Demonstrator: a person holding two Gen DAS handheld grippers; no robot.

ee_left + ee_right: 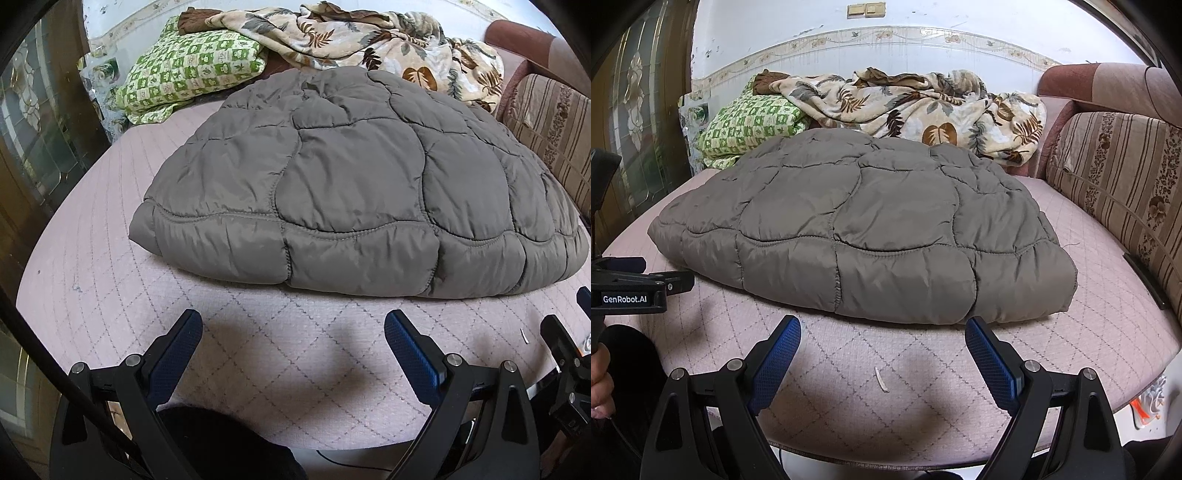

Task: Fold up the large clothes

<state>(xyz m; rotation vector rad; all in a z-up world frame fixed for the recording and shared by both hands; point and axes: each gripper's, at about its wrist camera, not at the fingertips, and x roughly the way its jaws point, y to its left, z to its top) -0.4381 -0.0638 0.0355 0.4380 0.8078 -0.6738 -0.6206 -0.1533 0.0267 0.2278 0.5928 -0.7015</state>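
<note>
While spread flat across the pink quilted mattress (110, 280), lies folded and puffy: grey quilted jacket (354, 184), near hem facing both cameras, far edge reaching the bedding piled at the wall; seen likewise from the right wrist (864, 229), lower right corner bulging toward the striped sofa cushion (1123, 192). Hangs low over the bare mattress just short of the hem, touching nothing: left gripper (293, 347), released, blue-padded fingers (177, 354) splayed wide; also visible at the left edge of the right wrist view (642, 284), held by a hand (600, 384). Hovers beside it, likewise short of the hem and apart from the fabric: right gripper (882, 354), released, fingers (991, 363) wide apart with nothing between; partly visible at the right edge of the left wrist view (569, 339). Rests on the mattress between the right gripper's fingers: small pale sliver (882, 379), nature unclear. Heaped behind the jacket against the wall: green checked pillow (188, 70); leaf-print blanket (369, 40) draped over and beside it.
</note>
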